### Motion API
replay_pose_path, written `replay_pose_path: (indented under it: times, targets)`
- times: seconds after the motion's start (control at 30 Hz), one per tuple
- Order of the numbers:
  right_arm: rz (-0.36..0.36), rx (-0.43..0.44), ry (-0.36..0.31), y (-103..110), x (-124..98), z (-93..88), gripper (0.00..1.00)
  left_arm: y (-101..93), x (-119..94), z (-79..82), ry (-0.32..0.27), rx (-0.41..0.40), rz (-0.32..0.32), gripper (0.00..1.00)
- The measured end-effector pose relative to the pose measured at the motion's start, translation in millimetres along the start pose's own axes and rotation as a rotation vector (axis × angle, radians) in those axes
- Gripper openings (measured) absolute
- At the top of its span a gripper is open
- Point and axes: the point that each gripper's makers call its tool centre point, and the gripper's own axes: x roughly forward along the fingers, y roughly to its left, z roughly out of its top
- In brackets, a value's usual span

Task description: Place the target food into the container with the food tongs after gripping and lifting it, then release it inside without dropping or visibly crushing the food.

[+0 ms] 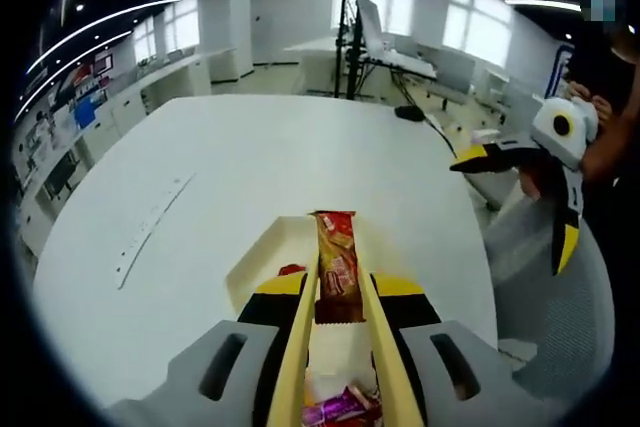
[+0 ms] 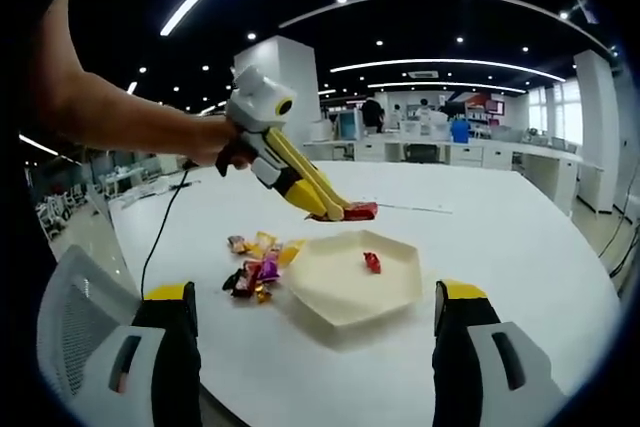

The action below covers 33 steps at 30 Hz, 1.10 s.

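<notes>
White tabletop (image 1: pixel 250 177) is stretching out ahead of me in the left gripper view, with office desks and windows lying beyond it, and my left gripper (image 1: pixel 340 292) is driving the yellow food tongs (image 1: pixel 296 347), whose two arms are pinching a red-and-gold wrapped snack (image 1: pixel 337 262) lengthwise between their tips; the snack is hanging over the near rim of the white hexagonal container (image 1: pixel 262 252), where a small red candy (image 1: pixel 291 270) is already lying. My right gripper (image 1: pixel 520 162) is hovering off to the side, away from the food. In the right gripper view I am looking across the same table: the tongs (image 2: pixel 305 182) are holding the snack (image 2: pixel 357 211) above the far edge of the container (image 2: pixel 350 292), not yet over its middle, while the red candy (image 2: pixel 372 262) is sitting inside and a heap of wrapped sweets (image 2: pixel 255 267) is lying just beside it. My right gripper (image 2: pixel 315 347) is standing wide open and holding nothing. I am judging that letting go now could tip the snack onto the rim and out onto the table, and that squeezing harder to steady it could dent the wrapper
</notes>
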Motion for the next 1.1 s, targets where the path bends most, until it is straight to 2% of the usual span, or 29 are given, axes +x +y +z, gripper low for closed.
replay_pose_path:
  times: [0.23, 0.33, 0.43, 0.57, 0.63, 0.9, 1.1]
  targets:
    - [-0.004, -0.001, -0.01, -0.6, -1.1, 2.0, 0.96, -0.9, 10.3, -1.7, 0.016, 0.012, -0.011, 0.2]
    - [-0.004, 0.003, -0.011, -0.8, -1.1, 2.2, 0.96, 2.3, 18.1, -14.2, 0.043, 0.035, 0.008, 0.2]
    - [-0.003, 0.005, -0.012, -1.0, -1.2, 2.3, 0.96, 0.9, 33.7, -36.2, 0.085, 0.032, 0.013, 0.21]
    - [-0.001, 0.004, -0.007, -0.3, -0.9, 1.8, 0.96, -2.2, 47.8, -51.7, 0.106, 0.033, 0.018, 0.2]
    - [-0.002, 0.001, -0.007, -0.3, -0.9, 2.0, 0.96, -3.8, 51.6, -54.3, 0.113, 0.041, 0.02, 0.2]
    - [-0.001, 0.0, -0.003, -0.1, -0.6, 1.4, 0.96, -4.4, 50.2, -46.5, 0.069, 0.034, 0.017, 0.23]
    - [0.005, -0.009, 0.003, 1.8, 0.1, 0.5, 0.96, -11.0, 33.8, -29.2, -0.015, 0.036, -0.014, 0.24]
